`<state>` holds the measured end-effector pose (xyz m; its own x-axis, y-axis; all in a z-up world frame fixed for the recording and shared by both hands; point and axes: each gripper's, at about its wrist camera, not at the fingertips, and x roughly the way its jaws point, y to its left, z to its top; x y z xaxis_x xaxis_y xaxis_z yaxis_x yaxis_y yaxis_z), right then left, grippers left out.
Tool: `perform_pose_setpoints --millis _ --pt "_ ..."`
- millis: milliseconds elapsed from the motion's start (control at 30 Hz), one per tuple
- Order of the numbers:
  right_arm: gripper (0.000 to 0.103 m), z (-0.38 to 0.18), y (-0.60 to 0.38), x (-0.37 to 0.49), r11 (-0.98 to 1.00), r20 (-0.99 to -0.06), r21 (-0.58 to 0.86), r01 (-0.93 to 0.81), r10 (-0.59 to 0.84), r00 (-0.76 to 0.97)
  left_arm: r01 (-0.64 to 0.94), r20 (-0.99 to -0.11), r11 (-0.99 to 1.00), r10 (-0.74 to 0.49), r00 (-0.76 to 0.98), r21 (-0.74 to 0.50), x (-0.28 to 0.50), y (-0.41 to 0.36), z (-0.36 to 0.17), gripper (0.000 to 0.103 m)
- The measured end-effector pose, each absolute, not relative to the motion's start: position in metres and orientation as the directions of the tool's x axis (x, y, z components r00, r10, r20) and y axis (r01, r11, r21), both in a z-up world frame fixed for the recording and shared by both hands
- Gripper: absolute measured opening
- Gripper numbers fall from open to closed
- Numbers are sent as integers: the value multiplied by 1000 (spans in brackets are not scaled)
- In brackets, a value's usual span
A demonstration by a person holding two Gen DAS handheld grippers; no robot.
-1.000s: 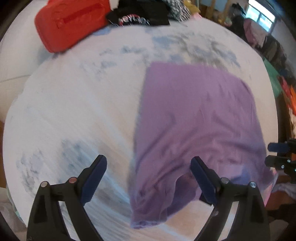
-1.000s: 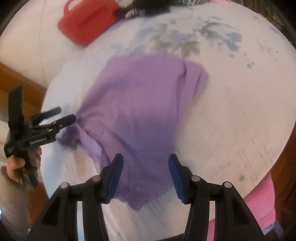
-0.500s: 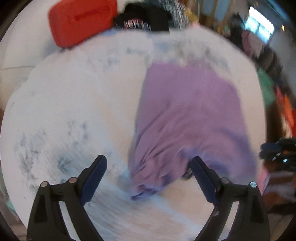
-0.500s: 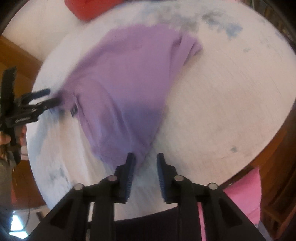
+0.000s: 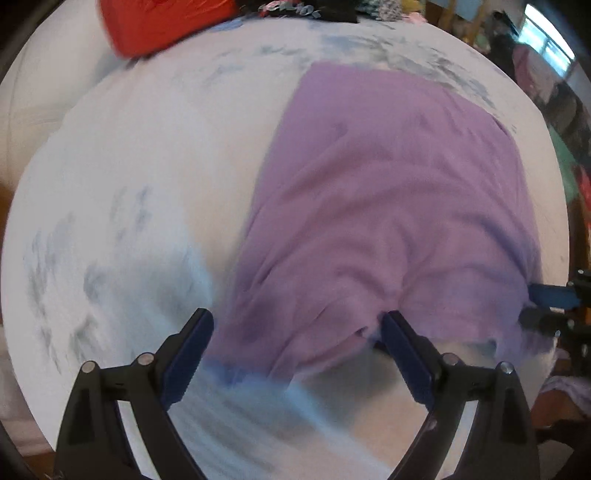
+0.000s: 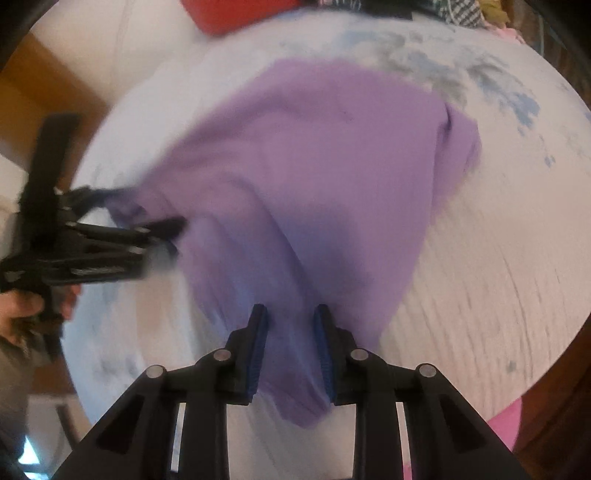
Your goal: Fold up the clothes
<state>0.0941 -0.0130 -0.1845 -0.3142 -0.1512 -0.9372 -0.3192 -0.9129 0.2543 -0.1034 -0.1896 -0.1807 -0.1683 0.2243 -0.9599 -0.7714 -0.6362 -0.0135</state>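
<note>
A purple garment (image 5: 388, 192) lies spread on a white, blue-mottled cloth-covered table (image 5: 129, 184). My left gripper (image 5: 295, 328) is open, its jaws wide apart around the garment's near edge. In the right wrist view the garment (image 6: 314, 177) runs between the two fingers of my right gripper (image 6: 290, 321); a gap still shows between the pads, with cloth in it. The left gripper also shows in the right wrist view (image 6: 147, 218) at the garment's left corner. The right gripper shows at the right edge of the left wrist view (image 5: 550, 306).
A red bag (image 5: 159, 22) and dark clothes (image 5: 306, 11) lie at the table's far edge. A pink item (image 6: 506, 424) lies below the table's near right edge. Wooden furniture (image 6: 44, 81) stands at the left. More clothes hang at the far right (image 5: 561, 122).
The right gripper's jaws narrowed from wide open and came forward onto the garment's near edge. The left gripper stayed open and moved in toward the garment's other near corner.
</note>
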Motion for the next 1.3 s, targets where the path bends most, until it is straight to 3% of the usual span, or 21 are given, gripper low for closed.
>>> perform_pose_setpoints --millis 233,333,467,533,600,767,900,1000,1067,1233,1300 --pt "27 -171 11 112 -906 -930 274 -322 -166 -327 -673 -919 -739 289 -268 -36 -93 -216 -153 94" --pt "37 -154 30 112 -896 -910 289 -337 -148 -388 -630 -900 -774 316 -299 -63 -88 -217 -142 94" --pt "38 -129 63 100 -895 -893 266 -359 -89 -441 -578 -884 -808 350 -311 -116 -84 -201 -134 94" --pt "44 -125 78 88 -903 -893 252 -349 -78 -444 -551 -875 -822 365 -317 -143 -81 -192 -130 94" --pt "49 -127 90 72 -923 -893 252 -290 -106 -438 -526 -875 -836 363 -319 -155 -80 -184 -132 94" --pt "49 -132 121 33 -959 -893 249 -138 -172 -417 -403 -899 -904 287 -330 -140 -65 -161 -151 94" --pt "34 -150 130 -2 -958 -896 273 84 -285 -341 -240 -924 -967 171 -342 -91 -54 -151 -168 94" --pt "34 -173 139 -17 -939 -925 257 227 -307 -223 -113 -938 -992 84 -338 -48 -45 -143 -180 97" --pt "26 -185 152 -21 -918 -935 270 290 -323 -149 -18 -941 -998 63 -331 -61 -35 -144 -179 97" --pt "29 -171 167 -35 -881 -935 260 396 -332 -124 105 -926 -991 33 -376 -78 3 -144 -154 97" --pt "39 -163 167 -44 -864 -919 281 418 -368 -142 145 -922 -984 42 -386 -105 16 -142 -150 97"
